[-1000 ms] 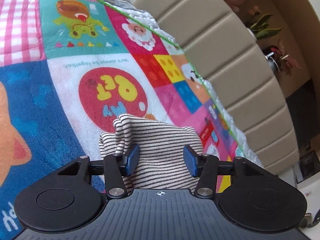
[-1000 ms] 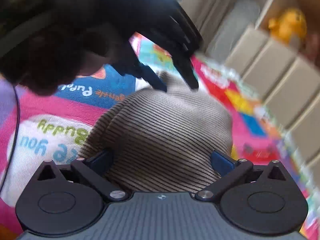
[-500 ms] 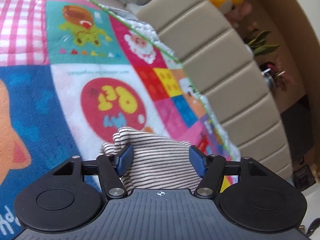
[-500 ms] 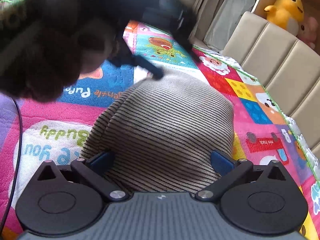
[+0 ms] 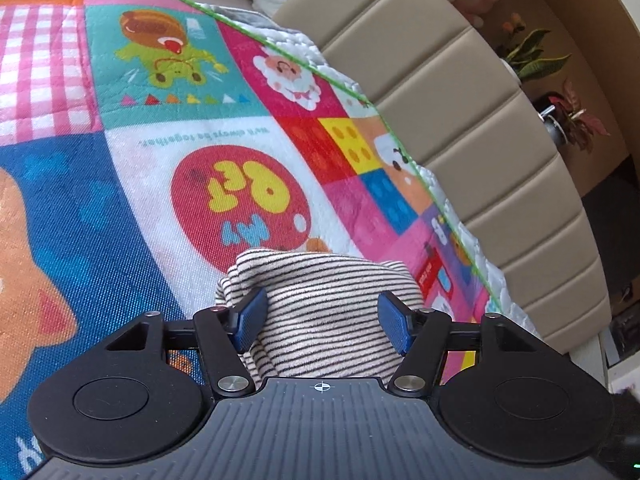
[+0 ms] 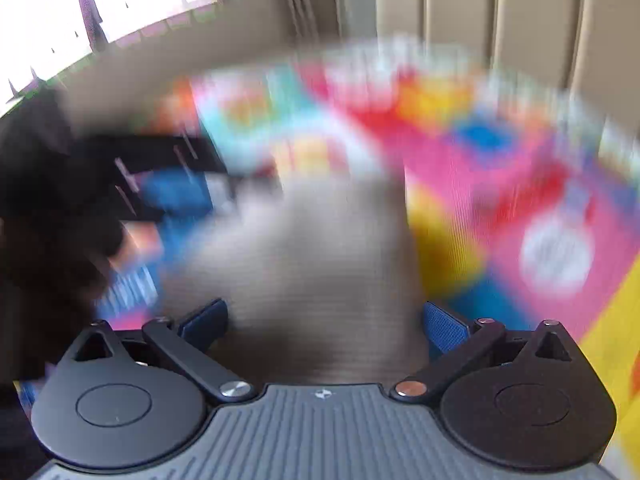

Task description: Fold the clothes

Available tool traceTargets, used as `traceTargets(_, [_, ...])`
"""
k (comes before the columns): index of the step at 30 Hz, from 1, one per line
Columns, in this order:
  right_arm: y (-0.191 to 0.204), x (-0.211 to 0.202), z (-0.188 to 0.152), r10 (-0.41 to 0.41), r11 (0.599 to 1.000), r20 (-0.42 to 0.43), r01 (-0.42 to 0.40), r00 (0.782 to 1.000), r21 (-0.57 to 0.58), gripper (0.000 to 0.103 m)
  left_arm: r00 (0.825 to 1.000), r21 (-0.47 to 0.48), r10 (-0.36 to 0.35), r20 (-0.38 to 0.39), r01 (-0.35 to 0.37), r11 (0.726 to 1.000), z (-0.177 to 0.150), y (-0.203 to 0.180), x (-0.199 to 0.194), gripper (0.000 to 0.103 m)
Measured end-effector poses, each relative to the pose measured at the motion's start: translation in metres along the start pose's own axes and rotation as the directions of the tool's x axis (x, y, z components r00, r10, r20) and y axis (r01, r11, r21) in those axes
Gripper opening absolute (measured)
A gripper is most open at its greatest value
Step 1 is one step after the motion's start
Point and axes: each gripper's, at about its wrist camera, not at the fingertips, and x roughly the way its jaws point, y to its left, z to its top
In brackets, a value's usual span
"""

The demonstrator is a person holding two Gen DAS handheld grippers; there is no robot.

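Both claws stand released. Left claw (image 5: 322, 320) has just been opening, its blue pads apart with the folded striped garment (image 5: 324, 320) lying loose between them on the colourful quilt (image 5: 120, 184). Right claw (image 6: 324, 320), spread wide, hangs above the same garment in a blurred view. A beige padded headboard (image 5: 460, 128) borders the quilt.

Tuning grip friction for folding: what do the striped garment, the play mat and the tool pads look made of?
Striped garment: soft knit, probably cotton jersey or light fleece; matte, slightly fuzzy, bunches in rounded folds.
Play mat: printed woven or quilted fabric; visible weave grain, stitched green edging.
Left tool pads: blue, finely textured, likely rubber or a grippy polymer; the arms look like matte black plastic.
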Motion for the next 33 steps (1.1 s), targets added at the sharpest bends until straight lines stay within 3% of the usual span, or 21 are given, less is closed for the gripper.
traceTargets(3, [-0.021, 0.012, -0.001, 0.089, 0.988, -0.061, -0.081, 0.994, 0.130, 0.103, 1.000, 0.015, 0.007, 0.000, -0.007, 1.000, -0.001, -0.002, 0.000, 0.067])
traceTargets(10, [0.007, 0.013, -0.007, -0.013, 0.998, -0.048, 0.009, 0.999, -0.069, 0.103, 1.000, 0.027, 0.014, -0.002, -0.014, 1.000, -0.002, -0.003, 0.000, 0.067])
traceTargets(13, [0.011, 0.010, -0.011, -0.036, 0.996, -0.044, 0.032, 0.998, -0.089, 0.103, 1.000, 0.027, 0.014, -0.003, -0.014, 1.000, -0.002, -0.003, 0.000, 0.067])
traceTargets(17, [-0.008, 0.017, -0.012, 0.060, 0.992, -0.116, -0.046, 0.991, 0.118, 0.103, 1.000, 0.029, 0.018, -0.010, -0.018, 0.999, -0.001, -0.002, 0.001, 0.067])
traceTargets(20, [-0.009, 0.009, -0.012, 0.099, 0.993, -0.113, -0.091, 0.989, 0.077, 0.103, 0.999, 0.011, 0.023, -0.022, -0.023, 1.000, 0.001, -0.001, 0.000, 0.067])
traceTargets(21, [-0.012, 0.001, -0.010, 0.109, 0.991, -0.088, -0.101, 0.990, 0.090, 0.103, 0.999, 0.004, 0.028, -0.029, -0.028, 1.000, 0.001, -0.001, 0.000, 0.067])
traceTargets(24, [-0.029, -0.029, 0.015, 0.099, 0.973, 0.127, -0.123, 0.987, 0.195, 0.103, 0.998, -0.009, 0.021, -0.053, -0.021, 1.000, 0.004, -0.002, -0.003, 0.067])
traceTargets(25, [-0.037, -0.034, 0.026, 0.069, 0.969, 0.181, -0.109, 0.981, 0.223, 0.103, 0.998, -0.013, 0.017, -0.056, -0.018, 1.000, 0.005, -0.001, -0.003, 0.067])
traceTargets(27, [-0.049, -0.024, 0.057, -0.022, 0.973, 0.195, -0.024, 0.981, 0.228, 0.103, 0.998, -0.026, 0.009, -0.061, -0.010, 1.000, 0.006, 0.001, -0.002, 0.067])
traceTargets(30, [-0.052, 0.010, 0.088, -0.153, 0.982, 0.140, 0.135, 0.978, 0.130, 0.103, 0.998, -0.042, -0.009, -0.063, 0.006, 0.999, 0.006, 0.006, -0.002, 0.067])
traceTargets(33, [-0.040, 0.052, 0.100, -0.242, 0.970, 0.060, 0.243, 0.968, -0.007, 0.103, 0.998, -0.048, -0.029, -0.064, 0.026, 0.999, 0.007, 0.010, 0.003, 0.067])
